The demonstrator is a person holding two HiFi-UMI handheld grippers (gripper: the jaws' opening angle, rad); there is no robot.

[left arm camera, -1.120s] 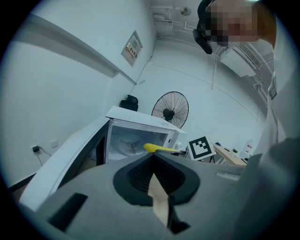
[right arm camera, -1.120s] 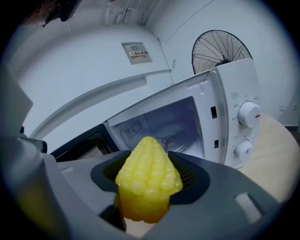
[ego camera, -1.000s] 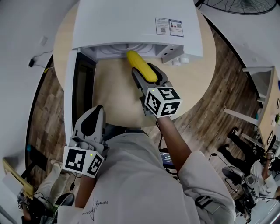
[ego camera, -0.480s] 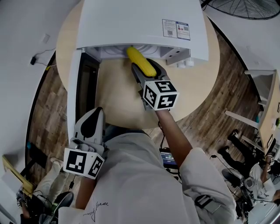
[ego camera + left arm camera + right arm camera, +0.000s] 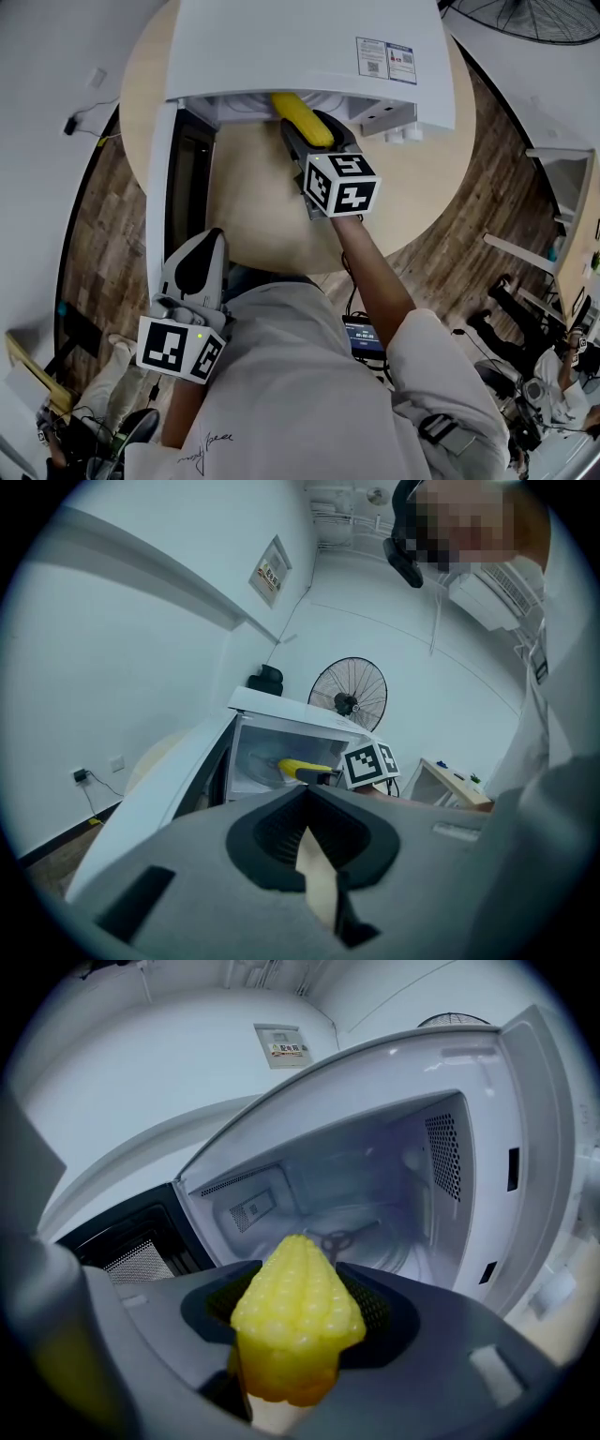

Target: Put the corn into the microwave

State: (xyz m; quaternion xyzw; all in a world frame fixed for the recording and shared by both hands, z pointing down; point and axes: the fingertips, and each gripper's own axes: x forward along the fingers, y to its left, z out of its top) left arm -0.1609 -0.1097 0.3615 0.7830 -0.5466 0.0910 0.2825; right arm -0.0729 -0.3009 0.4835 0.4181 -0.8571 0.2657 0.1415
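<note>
The right gripper is clamped on the corn, with its jaws pressing the yellow cob from both sides near its near end. The cob points away from the person, and its far tip reaches just under the front edge of the microwave. In the right gripper view the tapered tip of the corn aims straight into the open white cavity, where a bare hub sits in the middle of the floor. The corn hangs in the air at the mouth of the oven and is not resting on anything.

The microwave stands at the far side of a round, pale wooden table. Its door is swung wide open on the left and juts toward the person, showing its dark window. The marker cube on the right gripper sits above the bare tabletop, just in front of the opening.

The left gripper hangs low and near on the left, close to the person's white shirt and beside the near end of the door. Its jaws are together with nothing between them. A round fan stands behind the microwave in the left gripper view.
</note>
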